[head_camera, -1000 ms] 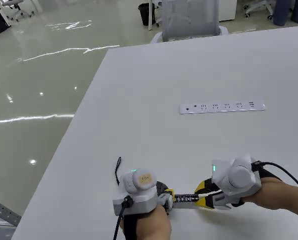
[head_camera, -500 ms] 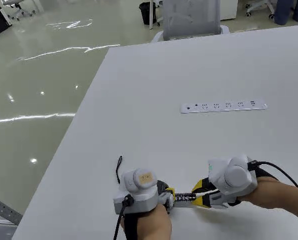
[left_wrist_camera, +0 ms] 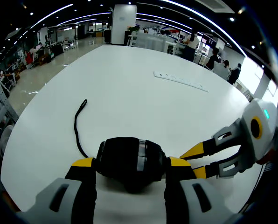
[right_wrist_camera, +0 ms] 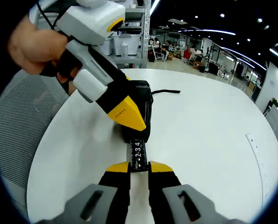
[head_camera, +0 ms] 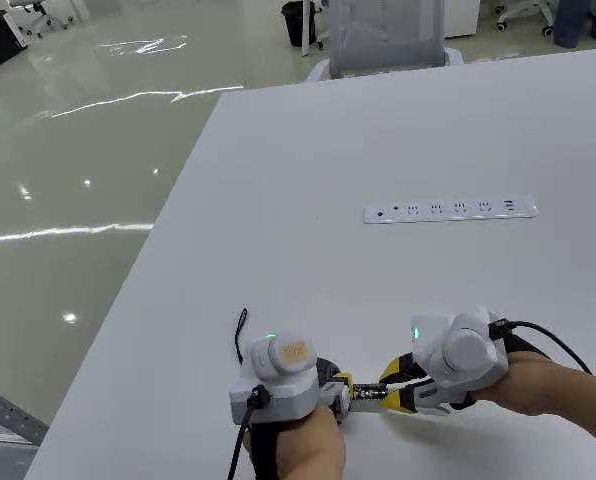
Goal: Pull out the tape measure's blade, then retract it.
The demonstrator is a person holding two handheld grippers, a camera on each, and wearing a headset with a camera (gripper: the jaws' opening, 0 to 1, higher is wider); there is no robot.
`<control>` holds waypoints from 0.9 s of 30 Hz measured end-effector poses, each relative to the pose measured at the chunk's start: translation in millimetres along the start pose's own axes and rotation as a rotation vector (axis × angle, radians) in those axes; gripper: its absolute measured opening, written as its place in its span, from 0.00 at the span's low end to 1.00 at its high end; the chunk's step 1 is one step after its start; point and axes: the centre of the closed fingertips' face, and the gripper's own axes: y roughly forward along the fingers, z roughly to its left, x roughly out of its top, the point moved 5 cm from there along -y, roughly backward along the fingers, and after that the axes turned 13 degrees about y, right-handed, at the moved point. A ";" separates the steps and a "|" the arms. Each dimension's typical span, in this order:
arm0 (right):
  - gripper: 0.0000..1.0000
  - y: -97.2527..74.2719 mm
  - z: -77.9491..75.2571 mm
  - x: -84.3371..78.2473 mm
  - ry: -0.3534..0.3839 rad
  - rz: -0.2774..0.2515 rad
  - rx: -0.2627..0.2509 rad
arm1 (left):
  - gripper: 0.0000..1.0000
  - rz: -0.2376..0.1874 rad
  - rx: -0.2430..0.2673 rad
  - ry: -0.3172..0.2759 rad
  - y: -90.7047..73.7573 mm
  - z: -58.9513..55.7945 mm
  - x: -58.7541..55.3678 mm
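The left hand-held gripper [left_wrist_camera: 130,164] clamps the tape measure [left_wrist_camera: 125,151] by its hard, smooth case, at 6 o'clock on the desk [head_camera: 398,140]. At the case's 3 o'clock, the right hand-held gripper [right_wrist_camera: 139,168] pinches the blade [right_wrist_camera: 138,153]. It looks thin, springy and probably slick, so it is best held flat at its end.

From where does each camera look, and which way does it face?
Head view: on the person's head, facing down at the table; left hand, right hand, left gripper, right gripper show low.
Left gripper view: on the left gripper, facing along its jaws clamping the tape measure; right gripper enters from right.
Right gripper view: on the right gripper, facing along its jaws pinching the blade, toward the left gripper.
Both gripper views share the tape measure.
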 end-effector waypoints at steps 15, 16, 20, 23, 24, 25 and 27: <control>0.13 5.1 1.5 4.3 -0.004 -0.003 0.001 | 0.54 -0.002 -0.001 0.003 -0.5 0.2 0.0; 0.13 5.4 1.4 4.5 -0.005 -0.003 0.001 | 0.54 -0.002 -0.002 0.003 -0.4 0.2 0.0; 0.13 6.9 1.6 5.4 -0.003 -0.004 0.002 | 0.54 -0.002 -0.003 0.003 -0.5 0.2 0.2; 0.13 8.1 2.1 6.1 -0.005 -0.004 0.002 | 0.54 -0.003 -0.004 0.003 -0.5 0.2 0.1; 0.13 8.4 2.1 6.2 -0.005 -0.004 0.002 | 0.54 -0.003 -0.004 0.003 -0.5 0.1 0.1; 0.13 9.0 2.2 6.3 -0.005 -0.004 0.002 | 0.54 -0.002 -0.004 0.003 -0.5 0.0 0.1; 0.13 9.5 2.4 6.8 -0.004 -0.005 0.003 | 0.54 -0.003 -0.006 0.002 -0.5 0.0 0.1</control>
